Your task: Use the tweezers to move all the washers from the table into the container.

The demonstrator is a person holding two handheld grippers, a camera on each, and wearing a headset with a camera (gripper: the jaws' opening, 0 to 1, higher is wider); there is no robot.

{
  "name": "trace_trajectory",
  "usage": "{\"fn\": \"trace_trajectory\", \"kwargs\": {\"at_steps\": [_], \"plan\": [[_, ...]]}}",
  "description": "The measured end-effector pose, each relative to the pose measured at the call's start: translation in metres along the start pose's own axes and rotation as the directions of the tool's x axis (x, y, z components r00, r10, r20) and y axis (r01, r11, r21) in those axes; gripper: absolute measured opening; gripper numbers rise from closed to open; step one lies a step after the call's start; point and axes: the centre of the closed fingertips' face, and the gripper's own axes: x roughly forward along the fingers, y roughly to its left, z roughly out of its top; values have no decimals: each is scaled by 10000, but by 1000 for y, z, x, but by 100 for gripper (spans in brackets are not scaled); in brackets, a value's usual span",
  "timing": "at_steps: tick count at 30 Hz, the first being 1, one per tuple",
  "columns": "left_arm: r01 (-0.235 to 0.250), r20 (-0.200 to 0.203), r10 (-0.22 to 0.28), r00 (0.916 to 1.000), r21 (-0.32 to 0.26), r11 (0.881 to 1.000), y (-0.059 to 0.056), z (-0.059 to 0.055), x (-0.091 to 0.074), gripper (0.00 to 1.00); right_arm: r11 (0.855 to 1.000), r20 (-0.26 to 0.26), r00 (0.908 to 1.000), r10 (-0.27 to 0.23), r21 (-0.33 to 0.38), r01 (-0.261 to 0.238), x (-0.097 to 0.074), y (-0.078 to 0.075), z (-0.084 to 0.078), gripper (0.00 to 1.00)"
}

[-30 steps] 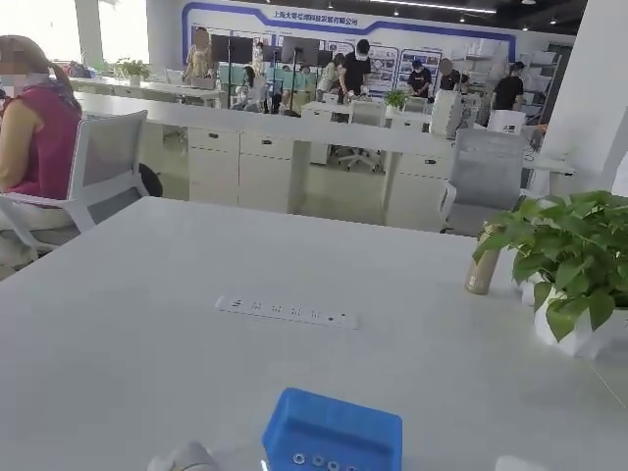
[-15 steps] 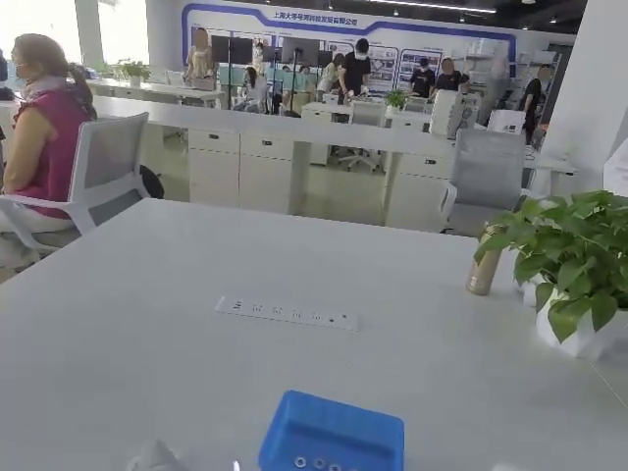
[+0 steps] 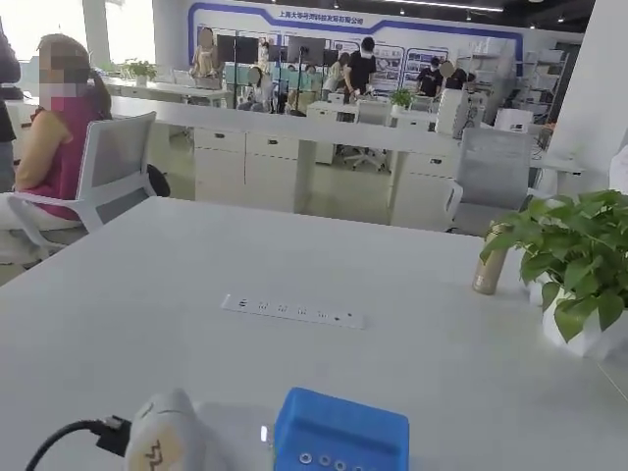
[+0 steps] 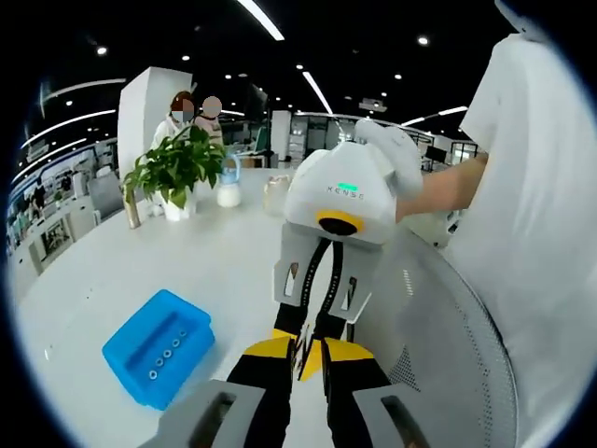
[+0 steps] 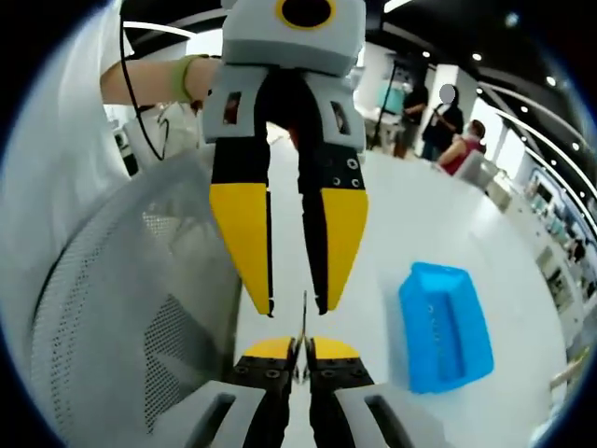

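Lower centre, a blue container holds a row of small pale washers. Right gripper pinches thin tweezers; left gripper stands slightly apart.

Left gripper jaws parted, right gripper jaws closed

Setting: an open-plan office. I work at a wide white table with a power strip on its top and a potted plant at its right edge. Beyond it run rows of white desks with swivel chairs, people sitting and standing among them, and a blue-framed display board on the far wall. Ceiling strip lights and a grey mesh chair back close beside me fit the same reading.
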Motion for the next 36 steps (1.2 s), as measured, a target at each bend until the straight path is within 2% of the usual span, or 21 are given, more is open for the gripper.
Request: {"fn": "trace_trajectory", "kwargs": {"at_steps": [3, 5, 11, 14, 18, 20, 22, 26, 28, 31, 32, 36], "plan": [[147, 37, -147, 9999, -107, 9998, 1, 0, 2, 3, 10000, -162, 9999, 1, -70, -2, 0, -1, -4, 2], [121, 57, -121, 9999, -112, 9999, 2, 2, 3, 2, 10000, -260, 9997, 45, -49, -46, 1, -1, -6, 2], [229, -473, -218, 9986, 228, 9995, 5, -4, 9, 0, 9999, -481, 9988, 41, 121, -35, 4, -3, -13, 3], [155, -621, -145, 9980, 156, 9998, 11, -6, 11, 0, 9995, -525, 9986, -94, 284, 109, 5, -8, -17, 3], [150, -1062, -143, 9942, 50, 9999, 16, -15, 13, 0, 9974, -475, 9989, -23, 716, 57, 11, -10, -25, 3], [53, -1484, -50, 9889, 17, 10000, 20, -24, 14, 0, 9961, -438, 9990, -27, 882, 65, 14, -10, -29, 4], [-53, -2101, 93, 9776, 196, 9998, 24, -37, 14, 0, 9956, -454, 9990, -10, 933, 52, 17, -10, -32, 4], [5, -2245, -9, 9745, -22, 10000, 21, -48, 16, 0, 9952, -428, 9990, 99, 977, -56, 25, -7, -37, 4], [34, -2673, 14, 9636, 176, 9998, 20, -57, 16, 0, 9953, -448, 9989, 157, 957, -113, 31, -4, -40, 4], [183, -2870, -66, 9579, 381, 9991, 16, -63, 18, 0, 9978, -606, 9979, 212, 642, -173, 35, 1, -41, 3], [224, -3007, -27, 9537, 620, 9978, 16, -66, 17, 0, 9982, -580, 9981, 216, 565, -184, 34, 2, -39, 3], [251, -2992, -52, 9542, 628, 9977, 16, -67, 16, 0, 9988, -652, 9975, 284, 411, -257, 35, 2, -40, 3]]}}
